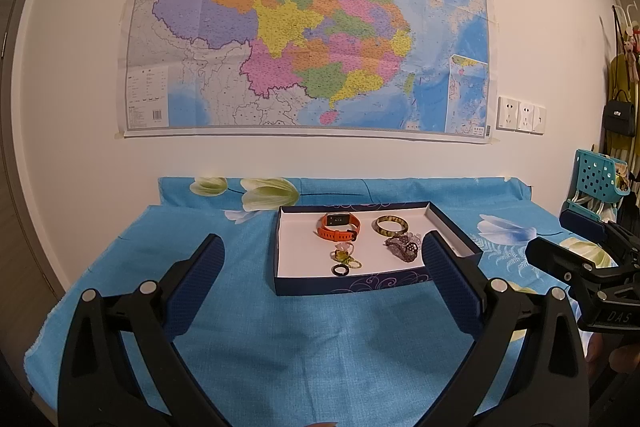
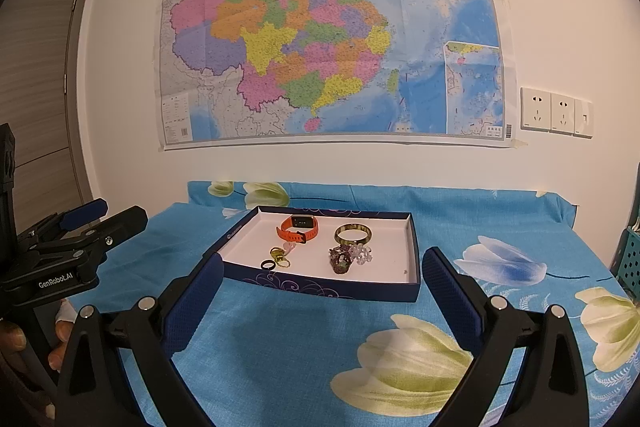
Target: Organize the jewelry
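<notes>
A shallow dark blue box (image 1: 352,285) (image 2: 320,285) with a white inside lies on the blue flowered cloth. It holds an orange watch (image 1: 339,226) (image 2: 298,228), a green-brown bangle (image 1: 391,226) (image 2: 353,234), a heap of beaded bracelets (image 1: 404,249) (image 2: 344,259), a black ring (image 1: 341,270) (image 2: 267,264) and some yellow-green rings (image 1: 346,257) (image 2: 280,255). My left gripper (image 1: 323,238) hovers open and empty in front of the box. My right gripper (image 2: 324,256) is likewise open and empty, just short of the box's front wall.
The cloth-covered table (image 1: 280,347) backs onto a white wall with a large map (image 1: 312,27) and sockets (image 2: 556,113). A teal basket (image 1: 598,175) stands past the table's right end. A door (image 2: 36,87) is at the left.
</notes>
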A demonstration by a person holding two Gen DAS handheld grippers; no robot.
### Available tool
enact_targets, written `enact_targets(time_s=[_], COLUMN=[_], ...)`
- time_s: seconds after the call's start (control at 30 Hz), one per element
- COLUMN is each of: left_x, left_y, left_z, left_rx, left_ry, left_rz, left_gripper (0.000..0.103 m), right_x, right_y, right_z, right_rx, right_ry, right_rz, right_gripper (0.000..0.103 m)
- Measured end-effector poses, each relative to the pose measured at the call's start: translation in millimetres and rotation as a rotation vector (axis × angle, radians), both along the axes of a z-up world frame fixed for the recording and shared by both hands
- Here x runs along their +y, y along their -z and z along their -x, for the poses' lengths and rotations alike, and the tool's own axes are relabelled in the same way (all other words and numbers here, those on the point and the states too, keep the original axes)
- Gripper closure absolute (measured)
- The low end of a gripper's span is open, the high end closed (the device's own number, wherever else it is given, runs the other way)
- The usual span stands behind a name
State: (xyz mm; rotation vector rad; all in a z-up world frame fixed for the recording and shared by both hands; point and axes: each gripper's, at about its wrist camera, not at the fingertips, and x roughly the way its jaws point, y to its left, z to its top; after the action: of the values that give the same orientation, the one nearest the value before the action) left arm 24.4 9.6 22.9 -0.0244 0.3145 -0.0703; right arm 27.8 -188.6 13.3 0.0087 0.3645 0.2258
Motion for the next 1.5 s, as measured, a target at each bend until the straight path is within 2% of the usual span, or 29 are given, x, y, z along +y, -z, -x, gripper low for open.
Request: enact_targets(time_s=[1.5], left_x=[-1.3], left_y=[6.9], left_z=[-7.6], left_rx=[0.006], left_ry=[0.013], left_rz=[-0.001], left_gripper=[0.006], right_x=[-3.1], right_y=[6.9], right_z=[-3.8], right_rx=[0.011], right_ry=[0.005], right_rz=[-0.006], right_gripper=[0.007])
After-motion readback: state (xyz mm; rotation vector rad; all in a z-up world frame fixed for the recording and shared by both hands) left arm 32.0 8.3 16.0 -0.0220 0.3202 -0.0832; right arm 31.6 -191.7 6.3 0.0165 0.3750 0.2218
